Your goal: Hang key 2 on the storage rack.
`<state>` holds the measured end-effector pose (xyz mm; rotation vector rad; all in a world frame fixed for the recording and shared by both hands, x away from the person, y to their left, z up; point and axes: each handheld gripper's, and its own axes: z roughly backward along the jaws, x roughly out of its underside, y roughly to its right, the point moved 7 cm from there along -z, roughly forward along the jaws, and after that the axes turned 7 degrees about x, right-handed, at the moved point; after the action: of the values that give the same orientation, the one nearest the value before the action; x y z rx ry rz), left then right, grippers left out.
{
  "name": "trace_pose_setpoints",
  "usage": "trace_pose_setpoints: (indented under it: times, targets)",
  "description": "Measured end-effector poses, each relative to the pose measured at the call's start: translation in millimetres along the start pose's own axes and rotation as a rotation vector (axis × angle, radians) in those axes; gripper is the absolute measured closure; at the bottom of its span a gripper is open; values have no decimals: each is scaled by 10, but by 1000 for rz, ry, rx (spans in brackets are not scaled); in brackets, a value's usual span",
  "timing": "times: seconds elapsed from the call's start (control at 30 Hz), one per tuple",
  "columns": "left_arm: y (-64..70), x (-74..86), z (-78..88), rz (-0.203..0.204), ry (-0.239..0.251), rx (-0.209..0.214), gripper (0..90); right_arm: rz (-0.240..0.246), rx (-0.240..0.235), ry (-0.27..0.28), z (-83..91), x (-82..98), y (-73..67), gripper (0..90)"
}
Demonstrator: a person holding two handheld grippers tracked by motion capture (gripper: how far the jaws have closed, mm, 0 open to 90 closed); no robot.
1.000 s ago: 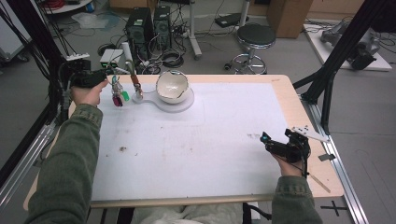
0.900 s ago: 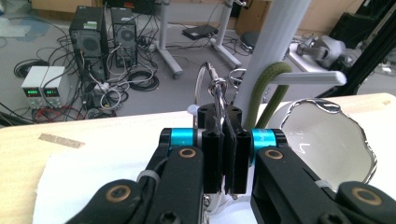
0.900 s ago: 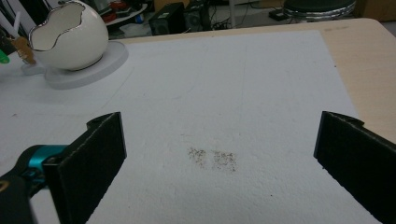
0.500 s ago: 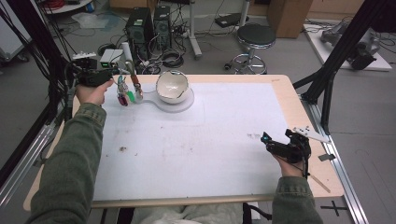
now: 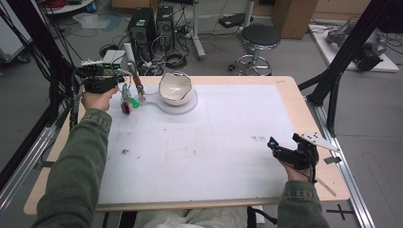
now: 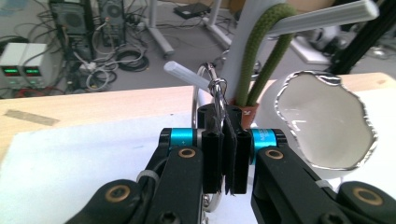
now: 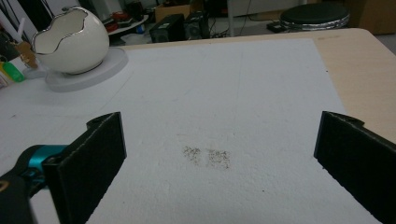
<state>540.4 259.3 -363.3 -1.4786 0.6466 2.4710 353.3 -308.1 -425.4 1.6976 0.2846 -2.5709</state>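
The right gripper (image 5: 285,153) rests low on the near right part of the white mat (image 5: 228,142), the forearm coming in from the bottom edge; its jaws stand wide apart with nothing between them, above a small dark smudge (image 7: 208,157). Farther, the left arm stretches over the left side to the far left corner. There the left gripper (image 6: 227,158) has its jaws pressed together on a metal key ring (image 6: 215,88), which hangs with a green cord (image 6: 261,60) on a white stand (image 5: 130,57). Just beside it sits an egg-shaped bowl (image 5: 175,89) on a round base (image 5: 190,105).
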Motion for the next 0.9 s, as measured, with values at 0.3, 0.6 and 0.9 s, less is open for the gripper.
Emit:
trace_pose_setpoints:
  times: [0.3,0.6,0.9]
  targets:
    - [-19,-33,48,59,19,22,496,10,4,12,5,-12,-1,14]
    - [-45,-16,137,103,-2,11,16,3,3,12,-1,-2,9,14]
    - [31,22,286,54,46,-1,16,-6,13,19,4,7,44,14]
